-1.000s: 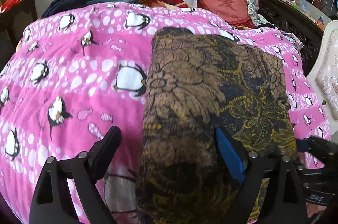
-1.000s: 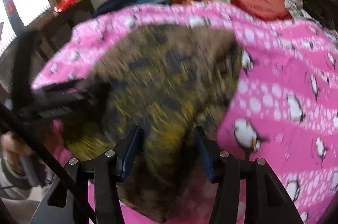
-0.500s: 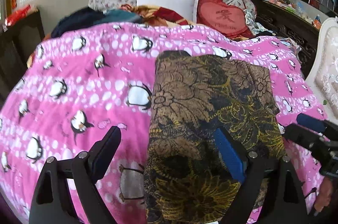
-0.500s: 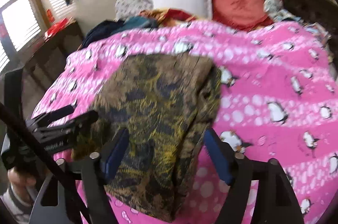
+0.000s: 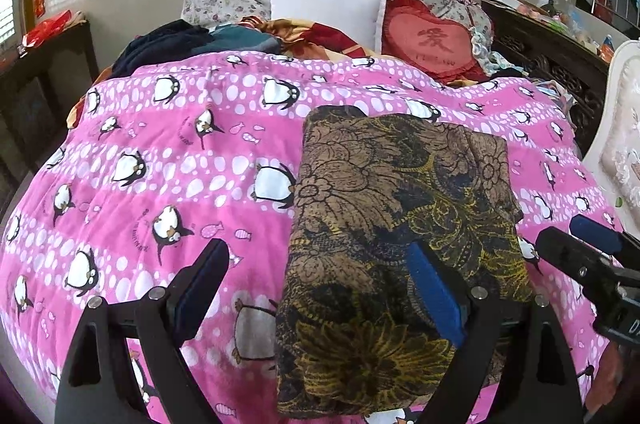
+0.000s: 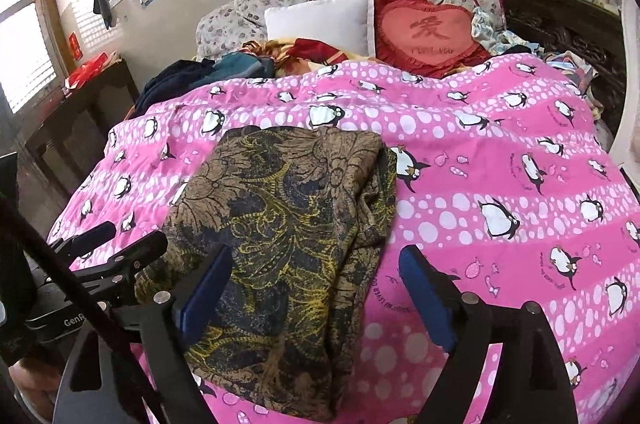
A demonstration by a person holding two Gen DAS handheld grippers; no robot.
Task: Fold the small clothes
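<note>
Garment under inspection was a brown, black and yellow floral-print cloth (image 5: 396, 232), lying folded into a thick oblong on the pink penguin-print quilt (image 5: 168, 152), toward the near edge of the bed and right of its middle. One second before, my right claw (image 6: 316, 288) had been close over the cloth with blurred motion; since then both claws had drawn back and the cloth had settled flat, untouched. I judged that the fold was laid and released, and that the piece was either finished or awaiting one more fold across its length.

My left claw (image 5: 320, 284) stood wide apart and held nothing: its left finger hovered over bare quilt, its right finger over the cloth's near half. My right claw was equally wide, empty, its left finger over the cloth and its right finger over quilt. Whether either finger grazed the fabric could not be told. Layers at the cloth's right edge looked uneven.
</note>
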